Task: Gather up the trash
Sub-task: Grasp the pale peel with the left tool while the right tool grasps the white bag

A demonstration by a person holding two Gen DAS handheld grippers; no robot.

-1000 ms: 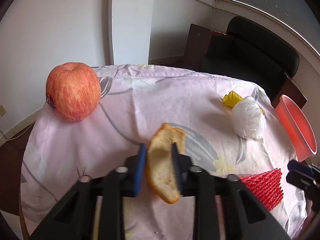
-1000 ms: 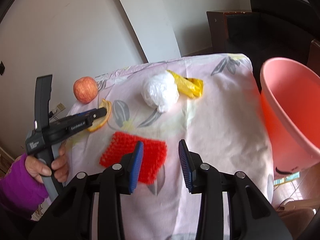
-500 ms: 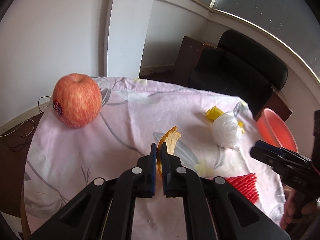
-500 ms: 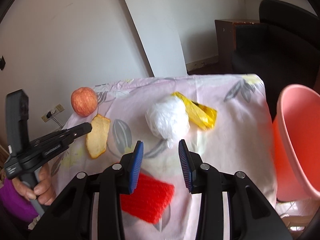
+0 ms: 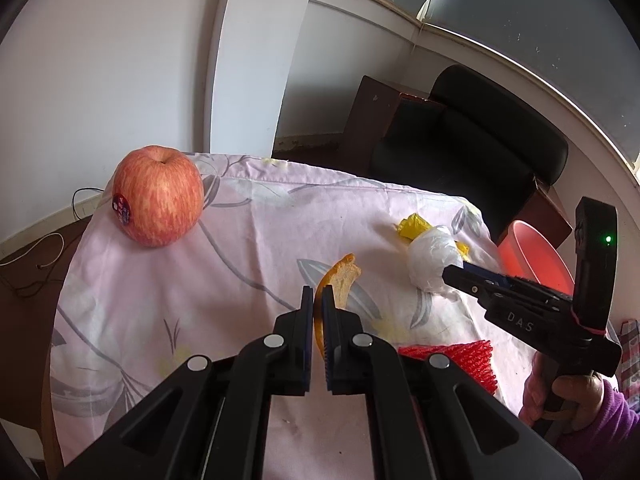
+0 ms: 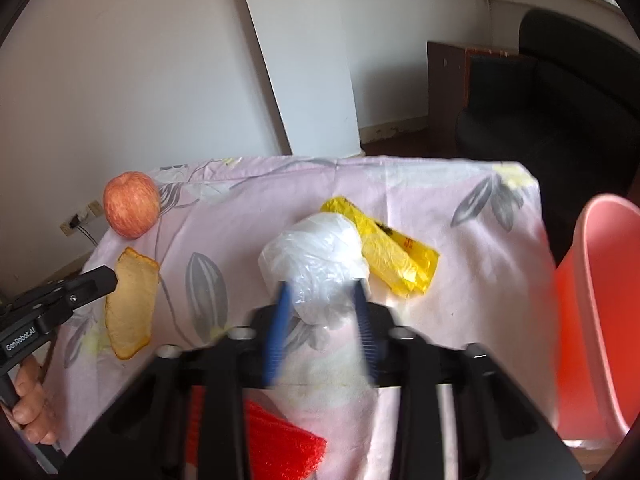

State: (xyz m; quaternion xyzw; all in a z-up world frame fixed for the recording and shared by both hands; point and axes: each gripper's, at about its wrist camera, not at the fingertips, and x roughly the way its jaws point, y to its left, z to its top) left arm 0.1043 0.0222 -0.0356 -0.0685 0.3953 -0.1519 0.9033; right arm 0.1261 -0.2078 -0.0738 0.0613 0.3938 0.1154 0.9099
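Your left gripper (image 5: 317, 307) points down at a slant. Its two blue pads are almost touching, and they pinch a thin peel (image 5: 338, 280) tight between them. Your left hand (image 6: 28, 404) is wrapped around the black handle, low at the edge of the right wrist view.

Your right gripper (image 6: 320, 304) also tilts down. Its jaws have just been closing, and a white bag (image 6: 316, 260) sits between them with a pad against each side. Your right hand (image 5: 560, 396) grips its handle, with a purple sleeve (image 5: 604, 428) at the wrist.
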